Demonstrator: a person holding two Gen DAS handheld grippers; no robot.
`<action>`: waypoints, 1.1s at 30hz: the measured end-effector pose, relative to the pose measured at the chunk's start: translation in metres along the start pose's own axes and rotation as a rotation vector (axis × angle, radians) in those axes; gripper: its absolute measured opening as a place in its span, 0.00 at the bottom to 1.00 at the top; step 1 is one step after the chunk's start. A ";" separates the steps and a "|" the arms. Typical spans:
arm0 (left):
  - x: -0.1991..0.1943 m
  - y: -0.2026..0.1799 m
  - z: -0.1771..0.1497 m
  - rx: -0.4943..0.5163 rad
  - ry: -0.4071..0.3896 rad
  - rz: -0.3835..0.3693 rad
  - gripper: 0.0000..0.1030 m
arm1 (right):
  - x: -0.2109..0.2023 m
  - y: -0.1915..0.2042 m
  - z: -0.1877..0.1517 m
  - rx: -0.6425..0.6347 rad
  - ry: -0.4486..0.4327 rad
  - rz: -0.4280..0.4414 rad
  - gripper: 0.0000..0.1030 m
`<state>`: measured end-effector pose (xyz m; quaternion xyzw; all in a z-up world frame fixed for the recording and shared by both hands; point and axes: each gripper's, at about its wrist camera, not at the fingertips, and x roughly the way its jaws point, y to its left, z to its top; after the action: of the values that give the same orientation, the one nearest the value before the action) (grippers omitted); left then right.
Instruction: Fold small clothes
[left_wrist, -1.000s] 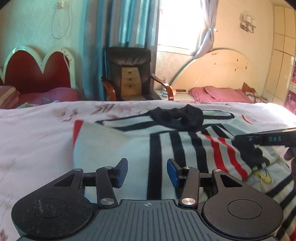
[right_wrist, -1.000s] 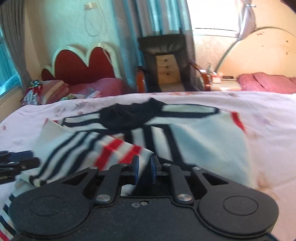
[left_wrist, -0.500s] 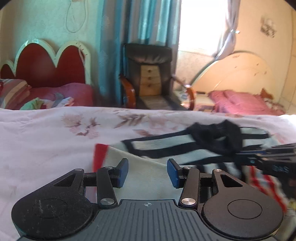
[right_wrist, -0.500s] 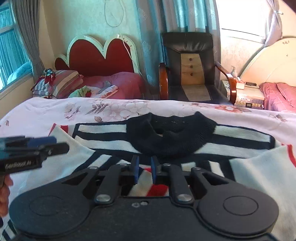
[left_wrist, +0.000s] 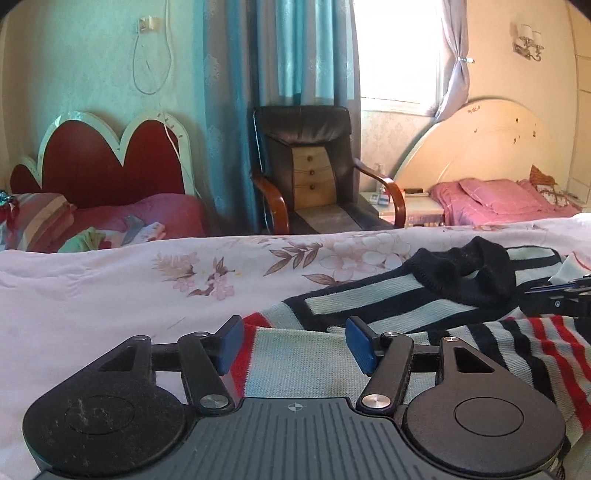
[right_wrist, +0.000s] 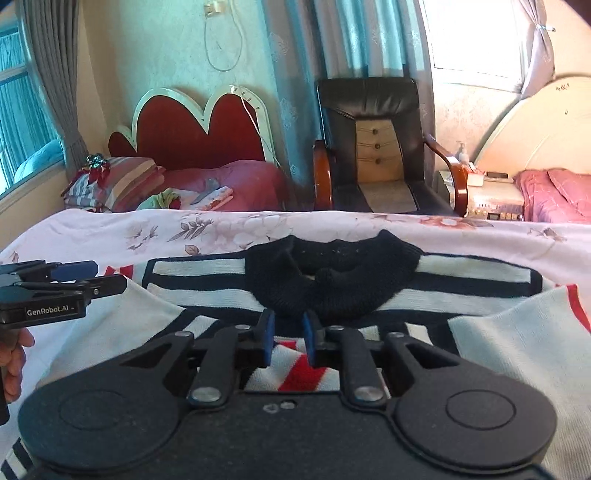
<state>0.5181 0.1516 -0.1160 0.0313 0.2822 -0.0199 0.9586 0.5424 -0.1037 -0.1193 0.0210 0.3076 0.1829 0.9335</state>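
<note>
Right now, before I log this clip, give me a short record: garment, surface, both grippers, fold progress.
garment: striped sweater with a black collar, spread flat
surface: floral bedspread
left gripper: jaws open and just opening wider; over the sweater's white, red-edged panel, pads not pressing it
right gripper: jaws nearly closed; over the red-striped part, grip unclear
fold progress: white panels lie folded in on both sides; not yet a compact fold

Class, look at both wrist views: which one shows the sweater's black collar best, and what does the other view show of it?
The right wrist view: the black collar lies near the centre, seen whole and almost head-on on the striped sweater. The left wrist view shows the collar off to the right, at a slant.
</note>
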 end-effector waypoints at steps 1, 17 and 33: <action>0.009 0.000 -0.001 -0.002 0.032 0.000 0.59 | 0.001 0.000 -0.001 0.000 0.009 0.008 0.17; -0.040 -0.104 -0.029 -0.019 0.039 -0.111 0.62 | -0.033 0.008 -0.024 0.012 0.028 -0.033 0.18; -0.095 -0.035 -0.064 -0.044 0.042 0.017 0.63 | -0.073 -0.035 -0.045 0.016 0.045 -0.219 0.23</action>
<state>0.4019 0.1235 -0.1199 0.0130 0.3026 -0.0049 0.9530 0.4739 -0.1656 -0.1200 -0.0096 0.3302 0.0775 0.9407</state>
